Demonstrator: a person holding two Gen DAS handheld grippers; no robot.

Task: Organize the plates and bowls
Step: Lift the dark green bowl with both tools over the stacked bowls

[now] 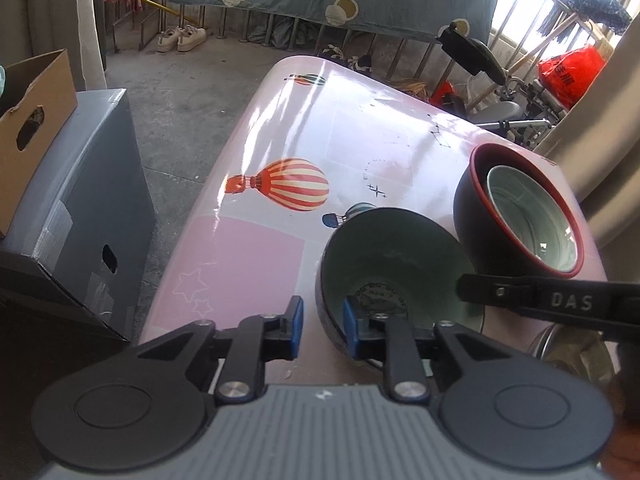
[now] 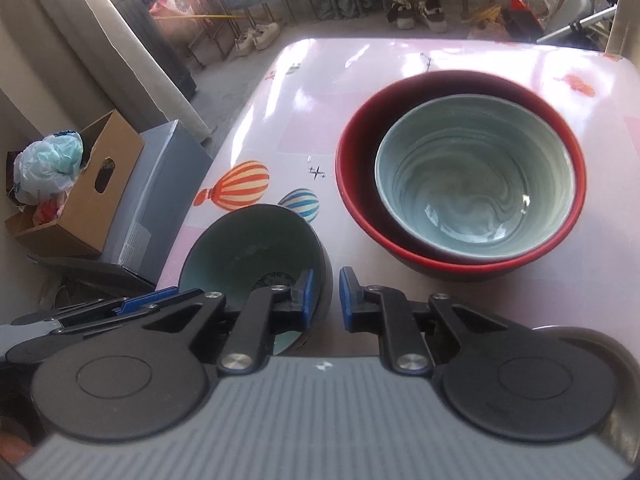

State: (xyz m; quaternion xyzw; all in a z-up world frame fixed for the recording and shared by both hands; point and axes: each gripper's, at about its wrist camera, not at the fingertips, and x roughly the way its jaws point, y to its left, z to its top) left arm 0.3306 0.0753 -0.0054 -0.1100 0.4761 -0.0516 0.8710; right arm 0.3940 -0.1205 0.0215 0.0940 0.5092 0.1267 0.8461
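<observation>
We hold 2 grippers over a pink table [image 1: 280, 128] with balloon pictures on it.

Our left gripper [image 1: 322, 330] is clamped on the rim of a small bowl [image 1: 384, 256]. 1 blue pad [image 1: 350, 330] is inside the bowl and the other blue pad [image 1: 295, 330] is outside, so the wall of the bowl sits between them. The bowl is tipped up toward us, dark outside and pale green inside.

Our right gripper [image 2: 325, 300] is clamped on the same small bowl [image 2: 248, 248], on its other side. Its left pad [image 2: 306, 300] is inside the bowl and its right pad [image 2: 346, 300] is outside, with the bowl's edge between them. In the left wrist view, a black finger marked DAS [image 1: 560, 300] comes in from the right and reaches over the bowl. In the right wrist view, a blue bit of the left gripper [image 2: 144, 300] shows at the bowl's left.

Ahead of the right gripper, a bit to the right, stands a big bowl [image 2: 352, 184], red inside and dark outside. A pale green bowl [image 2: 476, 184] sits inside it. The small bowl is near the big one; we cannot tell if they touch.

Left of both grippers, past the table's edge, a brown cardboard box [image 2: 96, 200] sits on a grey box [image 2: 168, 176].
</observation>
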